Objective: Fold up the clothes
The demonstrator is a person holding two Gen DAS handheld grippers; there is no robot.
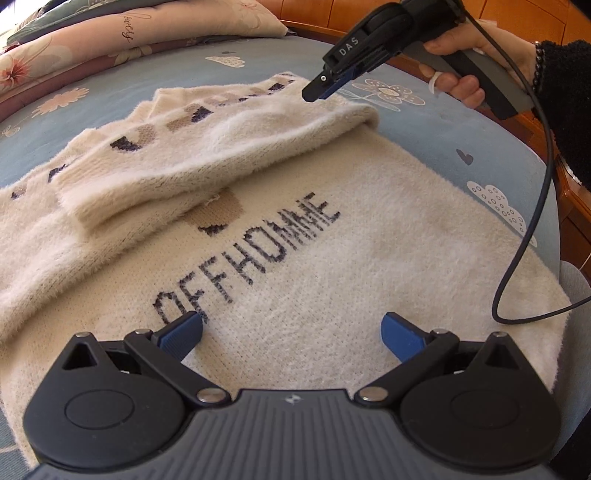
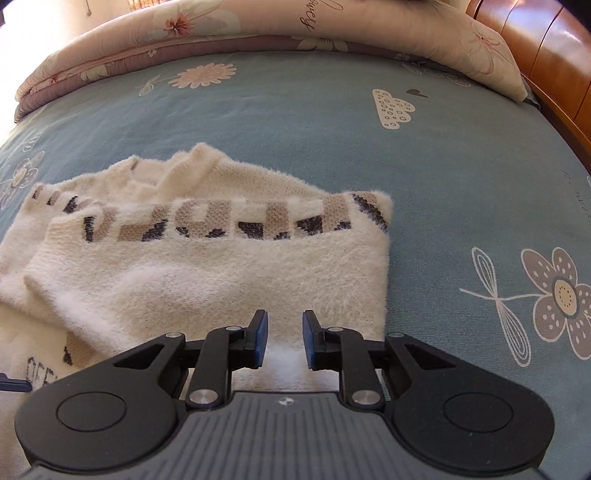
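A cream fuzzy sweater (image 1: pixel 295 229) lies on a bed's blue flowered sheet (image 2: pixel 295 122), one sleeve (image 2: pixel 221 273) folded across its chest. Only the left wrist view shows the knitted word "OFFHOMME" and the person's hand (image 1: pixel 461 62) holding the right gripper (image 1: pixel 320 88), marked "DAS", its cable (image 1: pixel 532 206) trailing over the sweater; seen side-on there, its jaws look nearly together. The right wrist view alone shows those jaws slightly parted above the sleeve, gripping nothing. The left gripper (image 1: pixel 291 332) hovers over the sweater's lower half, jaws wide apart. A floral quilt (image 2: pixel 236 26) lies beyond.
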